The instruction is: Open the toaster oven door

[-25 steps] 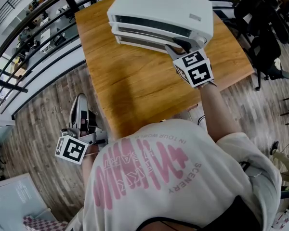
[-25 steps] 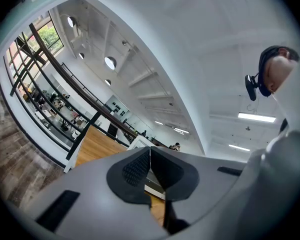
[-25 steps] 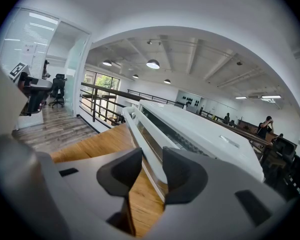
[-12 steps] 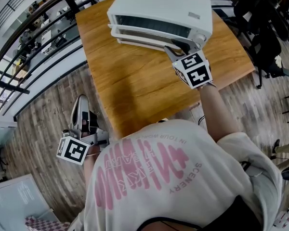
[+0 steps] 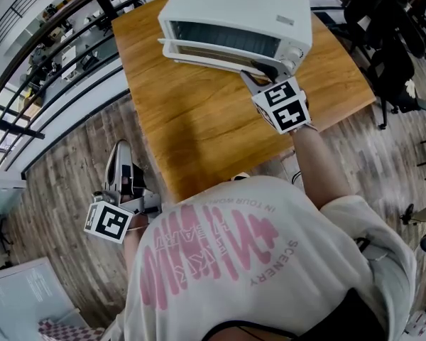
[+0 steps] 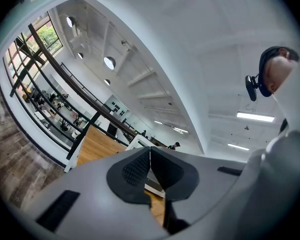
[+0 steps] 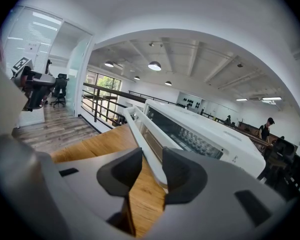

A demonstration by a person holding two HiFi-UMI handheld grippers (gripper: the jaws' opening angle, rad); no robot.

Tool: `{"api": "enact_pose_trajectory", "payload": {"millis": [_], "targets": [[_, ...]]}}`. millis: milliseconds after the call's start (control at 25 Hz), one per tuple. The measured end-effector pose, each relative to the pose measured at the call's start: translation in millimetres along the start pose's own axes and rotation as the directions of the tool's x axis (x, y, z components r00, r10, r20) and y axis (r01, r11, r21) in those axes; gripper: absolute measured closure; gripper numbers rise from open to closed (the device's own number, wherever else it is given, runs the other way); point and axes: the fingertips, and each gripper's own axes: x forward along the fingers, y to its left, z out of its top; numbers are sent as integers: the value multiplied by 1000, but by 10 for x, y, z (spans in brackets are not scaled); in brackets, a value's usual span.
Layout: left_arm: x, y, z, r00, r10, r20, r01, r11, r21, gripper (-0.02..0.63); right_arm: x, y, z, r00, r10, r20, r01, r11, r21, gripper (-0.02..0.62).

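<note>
Two grippers show, and only the right gripper has anything between its jaws. They pinch the door handle of the white toaster oven, one dark pad on each side of the white bar. In the right gripper view the bar comes out of the gap between the pads and runs ahead and to the left of them. The door hangs just under the bar, on the far side of the jaws. It is tipped out from the oven body, so a strip of the oven's inside shows behind it. The body lies ahead of the jaws and to their right, with its flat top stretching away. Below the jaws lies the wooden table on which the oven stands.

The left gripper is well apart from all this, held low beside the person's left side over the plank floor. Its jaws are pressed together, pad against pad, with nothing between them. In its own view they point upward, with the table edge and a dark railing far ahead of their tips and to the left.
</note>
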Motion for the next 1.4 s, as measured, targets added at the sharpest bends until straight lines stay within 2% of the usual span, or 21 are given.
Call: {"api": "enact_pose_trajectory", "payload": {"millis": [720,1400], "targets": [[-66,-42,-32,1000,-12,-4,12,1000,-2,584,-54,208,-106,1000,6,4,-6,1000,-22,468],[-289,26,61,1000,-3,10,3,1000,12,584,-52,366,-191,1000,-31,0,31,998,-57,466]]}}
